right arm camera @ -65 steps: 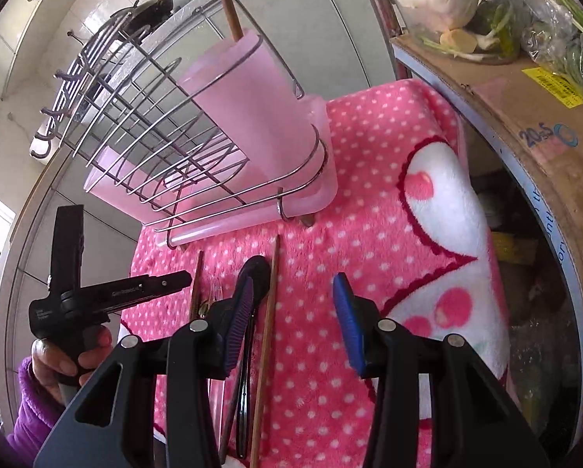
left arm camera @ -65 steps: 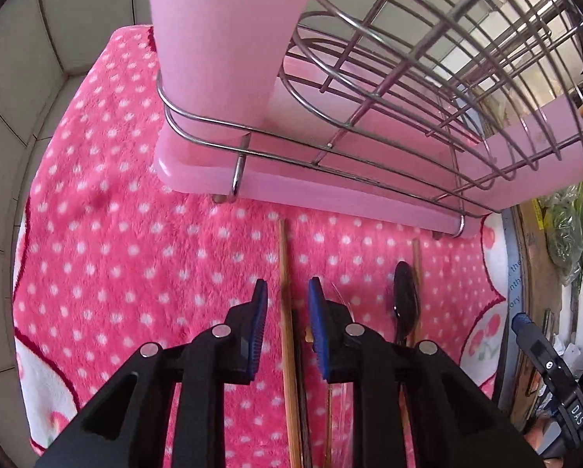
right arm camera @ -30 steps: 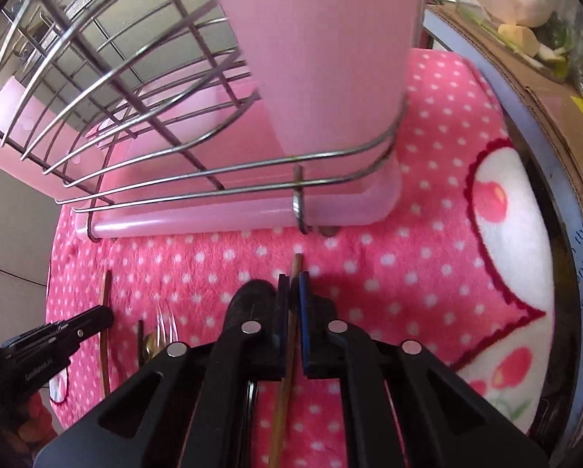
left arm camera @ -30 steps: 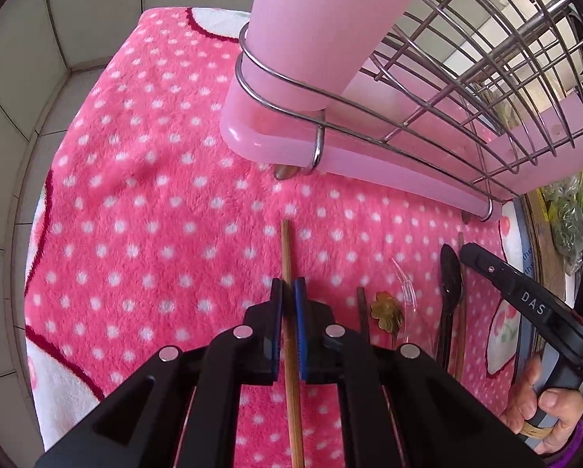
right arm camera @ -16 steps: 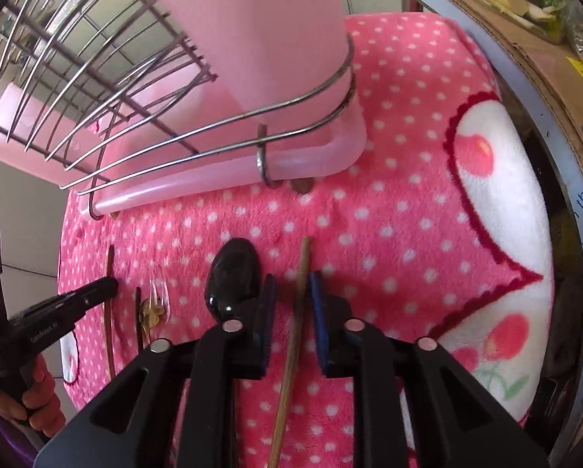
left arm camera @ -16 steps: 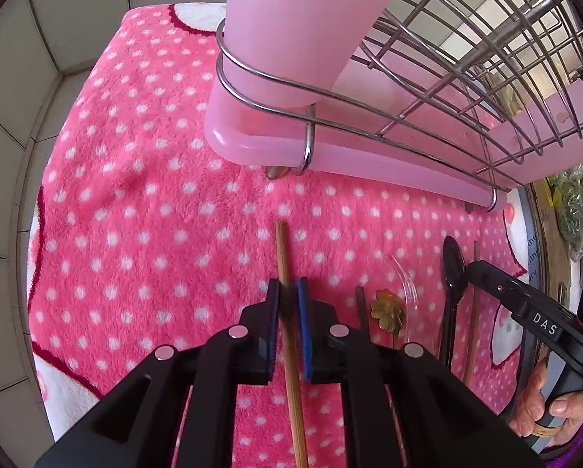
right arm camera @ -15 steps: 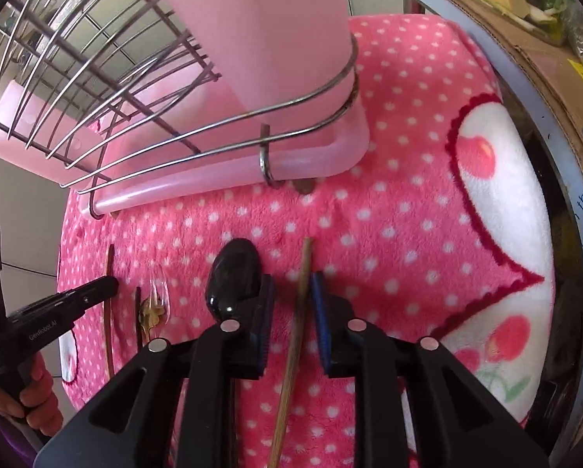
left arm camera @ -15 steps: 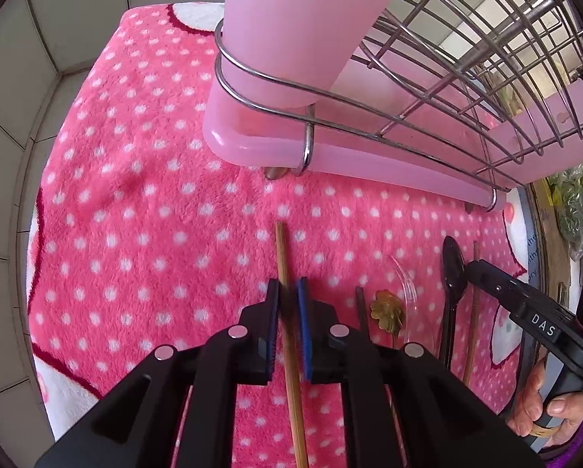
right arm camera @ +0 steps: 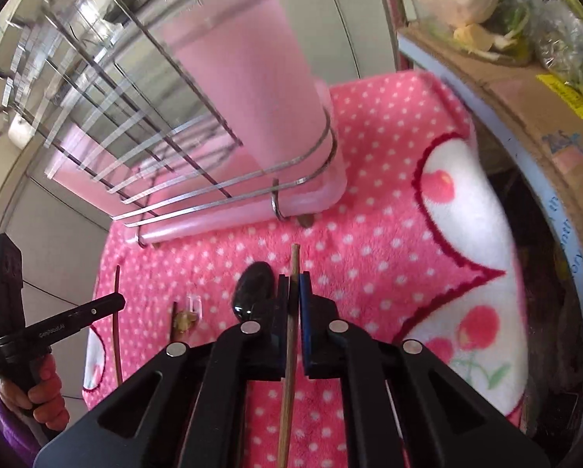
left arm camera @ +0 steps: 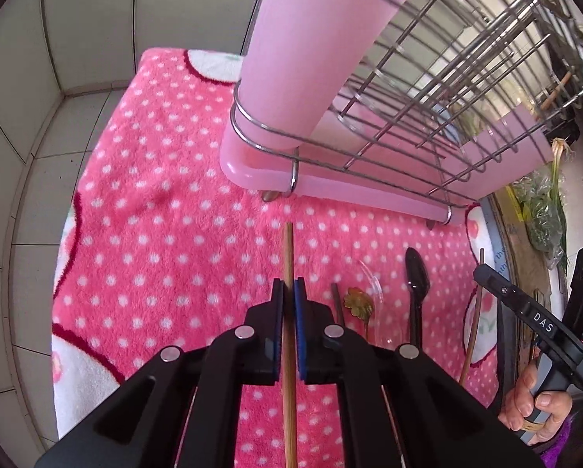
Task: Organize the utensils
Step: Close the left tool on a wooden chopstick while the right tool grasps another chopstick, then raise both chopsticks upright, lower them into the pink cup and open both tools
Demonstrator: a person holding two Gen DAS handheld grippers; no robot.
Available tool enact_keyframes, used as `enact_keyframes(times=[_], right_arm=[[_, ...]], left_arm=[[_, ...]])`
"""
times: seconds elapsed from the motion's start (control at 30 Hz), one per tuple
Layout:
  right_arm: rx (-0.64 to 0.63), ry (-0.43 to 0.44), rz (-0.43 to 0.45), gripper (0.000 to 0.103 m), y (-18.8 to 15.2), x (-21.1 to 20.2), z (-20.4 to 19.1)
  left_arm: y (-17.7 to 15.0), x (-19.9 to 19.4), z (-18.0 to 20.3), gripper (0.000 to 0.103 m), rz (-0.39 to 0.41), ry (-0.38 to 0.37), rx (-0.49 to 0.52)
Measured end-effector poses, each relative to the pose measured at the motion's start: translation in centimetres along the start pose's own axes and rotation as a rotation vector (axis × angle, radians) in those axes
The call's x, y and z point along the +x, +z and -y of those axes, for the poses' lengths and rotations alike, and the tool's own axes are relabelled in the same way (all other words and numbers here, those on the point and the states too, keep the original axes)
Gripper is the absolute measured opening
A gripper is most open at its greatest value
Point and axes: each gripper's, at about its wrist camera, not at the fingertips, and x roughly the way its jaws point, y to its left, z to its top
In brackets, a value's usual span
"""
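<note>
My left gripper (left arm camera: 288, 288) is shut on a wooden chopstick (left arm camera: 288, 251), held above the pink dotted towel (left arm camera: 155, 214). My right gripper (right arm camera: 294, 280) is shut on another wooden chopstick (right arm camera: 294, 259), also raised over the towel. A pink cup holder (left arm camera: 311, 54) stands in the end of the wire dish rack (left arm camera: 428, 117) ahead of the left gripper. In the right wrist view a second pink cup holder (right arm camera: 248, 78) has a wooden stick poking out of its top. A black spoon (left arm camera: 416, 277), a gold flower-shaped utensil (left arm camera: 356, 300) and a clear plastic utensil (left arm camera: 371, 280) lie on the towel.
The rack sits on a pink drip tray (left arm camera: 330, 183). White tiled walls (left arm camera: 38, 97) border the towel on the left. A cardboard box with bagged vegetables (right arm camera: 506, 39) stands to the right. Another dark chopstick (right arm camera: 116, 323) lies on the towel.
Both grippers have lifted and pulled back from the rack, each with its chopstick. The right jaws, slightly apart half a second ago, have closed on the chopstick. More of the cup holders shows.
</note>
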Motion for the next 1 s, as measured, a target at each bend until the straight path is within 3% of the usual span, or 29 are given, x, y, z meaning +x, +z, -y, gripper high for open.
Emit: enact_keyframes(times=[0.3,0.53,1.0], right_arm=[[-0.055,0.037,0.204,0.006,-0.4,-7.2,-0.7],[-0.073,0.057,0.332,0.006,-0.9,-11.3,-1.2],[-0.113,0.048,0.446,0.006,-1.3,-14.7,-1.9]], left_arm=[[-2.0,-7.2,0.9,0.005,0.224,-0.029,0.044],[-3.4,-10.4,1.4,0.005,0.32,-0.05,0.059],[-4.3,-16.1,2.5,0.005,0.5,-0.093,0.072]])
